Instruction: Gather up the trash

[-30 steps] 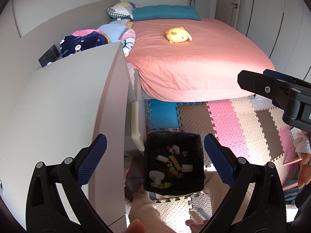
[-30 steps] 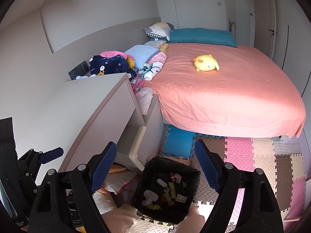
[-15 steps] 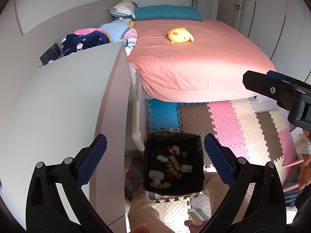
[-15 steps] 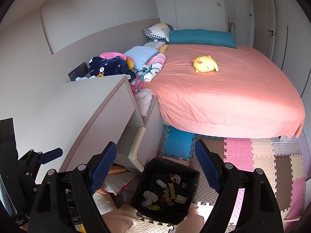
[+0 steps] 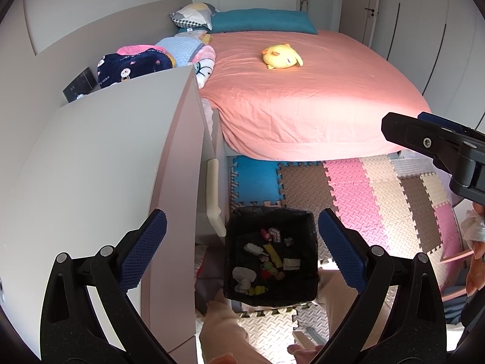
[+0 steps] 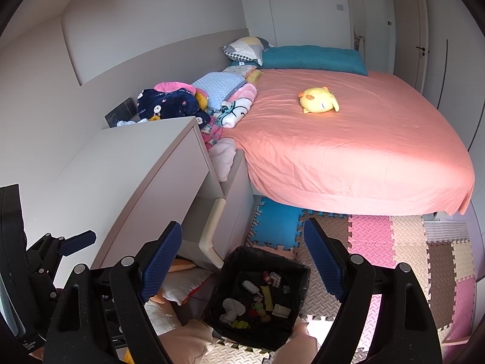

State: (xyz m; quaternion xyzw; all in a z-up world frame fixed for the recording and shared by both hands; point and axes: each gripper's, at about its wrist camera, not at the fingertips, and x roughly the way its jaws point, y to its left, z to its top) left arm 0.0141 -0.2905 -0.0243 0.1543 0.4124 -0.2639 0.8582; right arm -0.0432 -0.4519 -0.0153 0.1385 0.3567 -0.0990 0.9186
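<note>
A black-lined trash bin (image 5: 270,256) (image 6: 257,297) stands on the foam floor mats between a person's knees, with several small bits of trash in its bottom: crumpled white tissue (image 5: 242,274) (image 6: 232,307), a yellow strip, small wrappers. My left gripper (image 5: 242,250) hangs open above the bin with nothing between its blue pads. My right gripper (image 6: 242,264) is open too and empty, also above the bin. In the left wrist view the right gripper's body (image 5: 439,148) juts in at the right edge.
A pale desk (image 5: 100,163) (image 6: 127,166) stands at the left, its padded drawer edge (image 5: 213,194) beside the bin. A bed with a pink sheet (image 6: 348,145) and a yellow plush (image 6: 318,100) fills the back. Coloured foam mats (image 5: 363,188) cover the floor.
</note>
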